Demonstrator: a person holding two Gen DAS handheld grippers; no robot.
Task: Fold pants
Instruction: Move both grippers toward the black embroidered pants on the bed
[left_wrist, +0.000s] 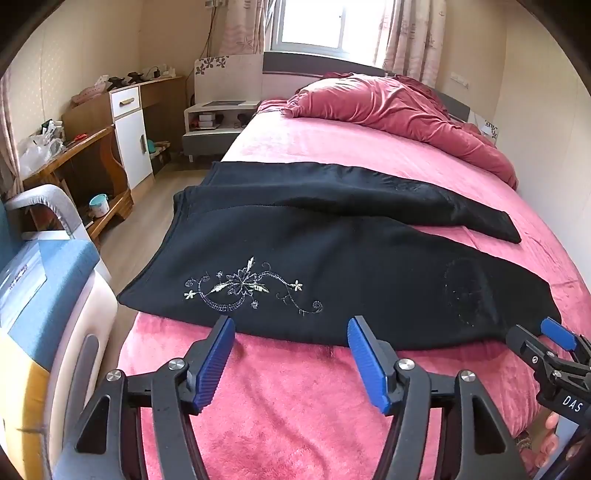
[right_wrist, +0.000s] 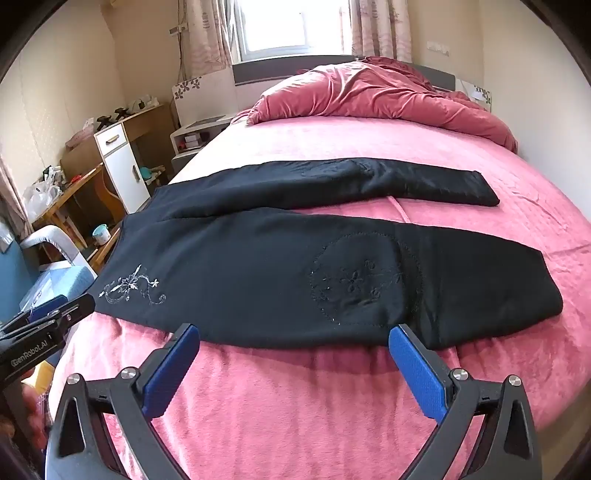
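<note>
Black pants with a white flower embroidery lie flat across the pink bed, waist to the left and both legs spread to the right; they also show in the right wrist view. My left gripper is open and empty, its tips just short of the near hem by the waist. My right gripper is open and empty, its tips at the near edge of the lower leg. The right gripper also shows at the right edge of the left wrist view.
The pink bed cover spreads under everything. A rumpled red duvet lies at the head of the bed. A blue and white chair, a wooden desk and a white cabinet stand to the left.
</note>
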